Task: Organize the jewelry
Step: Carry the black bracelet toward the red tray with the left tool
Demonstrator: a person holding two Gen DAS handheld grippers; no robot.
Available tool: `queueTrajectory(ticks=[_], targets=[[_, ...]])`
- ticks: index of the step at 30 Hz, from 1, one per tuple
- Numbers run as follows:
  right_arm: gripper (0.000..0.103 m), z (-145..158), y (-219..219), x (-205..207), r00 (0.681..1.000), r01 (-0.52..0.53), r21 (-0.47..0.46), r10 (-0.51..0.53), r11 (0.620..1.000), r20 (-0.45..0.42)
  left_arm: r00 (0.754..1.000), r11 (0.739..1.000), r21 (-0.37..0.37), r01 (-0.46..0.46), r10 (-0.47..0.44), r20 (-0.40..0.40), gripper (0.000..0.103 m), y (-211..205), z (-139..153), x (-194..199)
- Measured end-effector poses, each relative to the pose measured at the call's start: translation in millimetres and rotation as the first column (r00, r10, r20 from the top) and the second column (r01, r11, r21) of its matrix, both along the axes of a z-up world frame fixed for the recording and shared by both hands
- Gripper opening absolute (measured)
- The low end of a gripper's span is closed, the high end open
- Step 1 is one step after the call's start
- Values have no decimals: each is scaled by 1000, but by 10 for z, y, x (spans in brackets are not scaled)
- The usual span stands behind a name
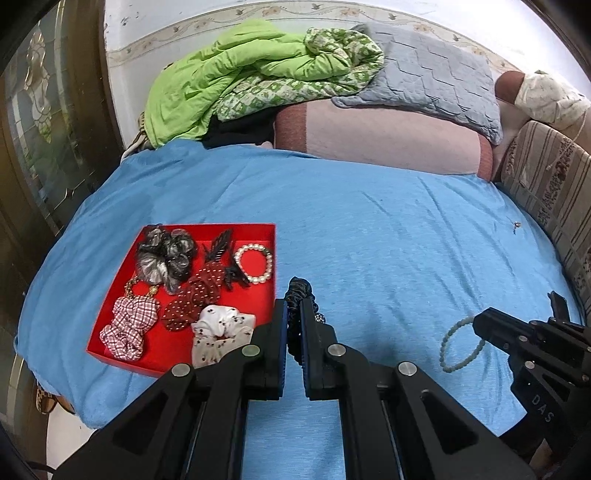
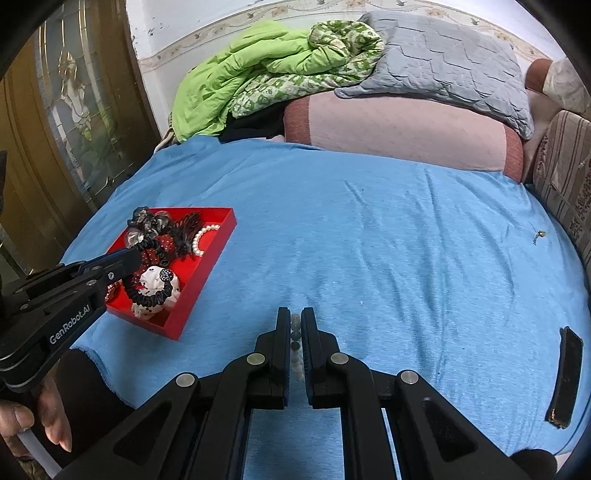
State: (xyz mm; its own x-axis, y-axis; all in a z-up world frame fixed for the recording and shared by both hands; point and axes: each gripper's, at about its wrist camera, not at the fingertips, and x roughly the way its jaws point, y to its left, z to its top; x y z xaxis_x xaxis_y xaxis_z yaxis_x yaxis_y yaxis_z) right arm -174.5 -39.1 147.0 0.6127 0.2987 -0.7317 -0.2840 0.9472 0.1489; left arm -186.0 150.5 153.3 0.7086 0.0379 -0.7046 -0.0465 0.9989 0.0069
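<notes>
A black scrunchie (image 1: 294, 314), studded with a small sparkly button, is pinched between the pressed-together fingers of the left gripper (image 1: 294, 306) and hangs in a loop just right of the red tray (image 1: 125, 350), over the tray's near corner as the right wrist view shows it. A pale green bead bracelet (image 1: 461, 345) is clamped in the right gripper (image 2: 294, 317), whose fingers close on its beads, the ring dangling free above the blue bedspread (image 1: 369, 229).

The tray lies ahead and to the left of the left gripper's fingers. Inside it are a grey scrunchie (image 1: 166, 258) at the far end, a pearl bracelet (image 1: 255, 264) by the right wall, a black hair claw (image 1: 221, 251) beside it, a dark red dotted bow (image 1: 195, 299) in the middle, a red checked scrunchie (image 1: 129, 325) and a white spotted scrunchie (image 1: 221, 330) nearest the fingers.

Well ahead of both grippers, past the open spread, a pink bolster (image 1: 380, 136) lies across the bed under a grey quilted pillow (image 1: 432, 70) and a crumpled green blanket (image 1: 240, 74). A small metal trinket (image 2: 539, 234) rests far to the right of the right gripper's fingers, and a dark phone (image 2: 565, 376) lies at the bed's right edge. A wooden door with patterned glass (image 2: 70, 96) stands at the left, against a white wall with a floral border (image 1: 221, 22).
</notes>
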Motion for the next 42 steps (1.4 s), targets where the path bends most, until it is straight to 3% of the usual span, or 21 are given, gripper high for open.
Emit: queueTrajectory(ticks=[21, 34, 42], targets=[[7, -63, 244, 130, 998, -59, 13, 60, 998, -32, 988, 987, -46, -152, 153, 24, 6, 894, 78, -18], [7, -44, 461, 243, 994, -105, 23, 106, 994, -37, 974, 962, -175, -210, 221, 46, 6, 1677, 150, -229], [7, 26, 595, 317, 987, -158, 46, 159, 986, -23, 968, 956, -180, -232, 245, 50, 6, 1810, 158, -316]])
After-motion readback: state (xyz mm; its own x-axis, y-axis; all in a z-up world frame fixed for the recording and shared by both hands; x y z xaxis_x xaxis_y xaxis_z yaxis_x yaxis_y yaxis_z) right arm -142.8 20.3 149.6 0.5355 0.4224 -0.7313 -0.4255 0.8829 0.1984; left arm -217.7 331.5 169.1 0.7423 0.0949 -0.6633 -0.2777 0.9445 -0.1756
